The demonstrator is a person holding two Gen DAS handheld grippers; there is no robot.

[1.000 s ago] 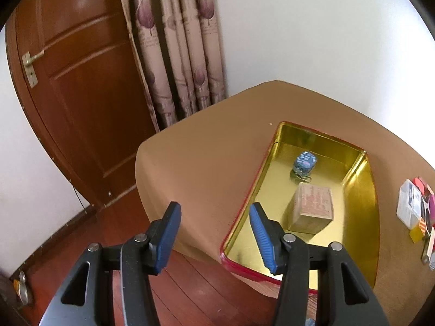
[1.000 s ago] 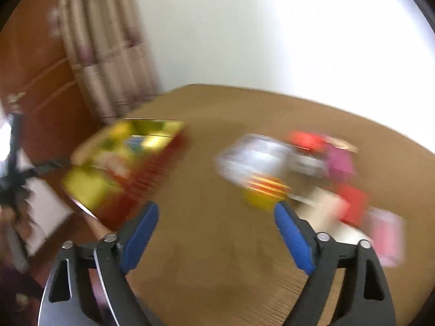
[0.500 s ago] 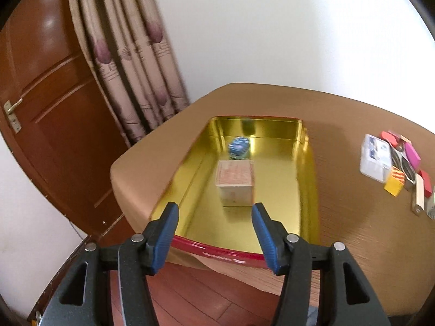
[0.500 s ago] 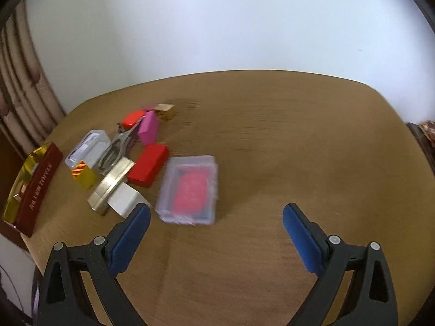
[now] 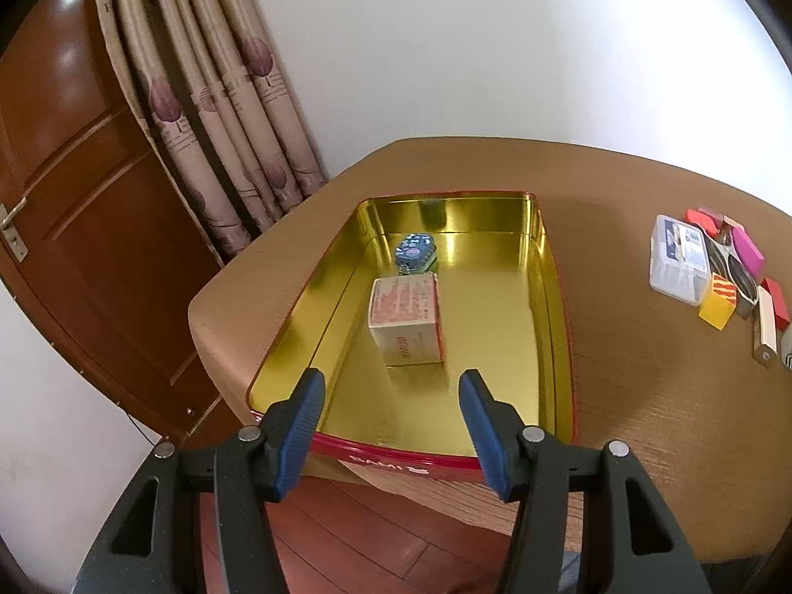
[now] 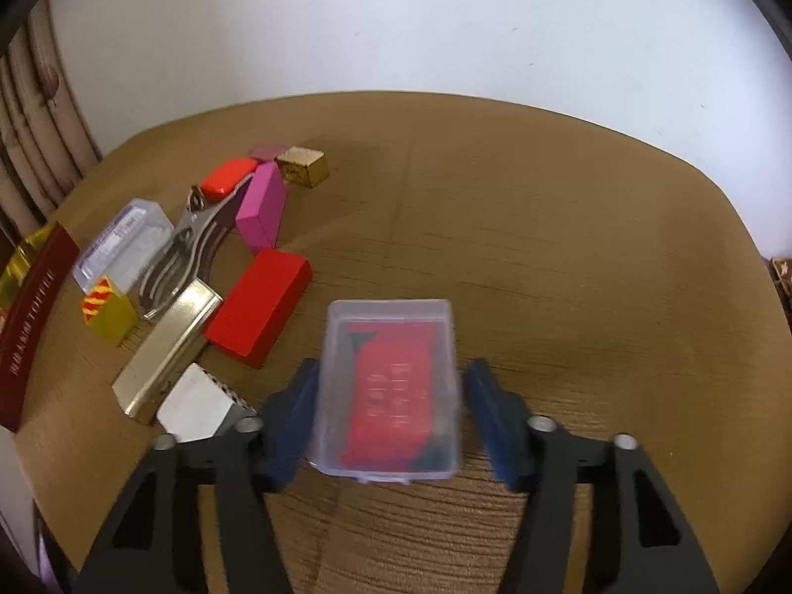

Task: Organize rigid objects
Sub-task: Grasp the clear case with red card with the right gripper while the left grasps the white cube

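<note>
Right tongs closing around clear card case — pads just beside it

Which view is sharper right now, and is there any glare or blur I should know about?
Left wrist view is sharp, with bright glare on the gold tin and door. Right wrist view is softer: the clear case between the closing right gripper fingers is smeared. Both views bend straight edges.

- The tin tray is metal, with a glossy golden inside like a mirror.
- The small box in it looks like matt cardboard.
- The case is clear, smooth plastic.
- The table has a matt brown surface with wood grain.
- The clip is shiny metal.
</note>
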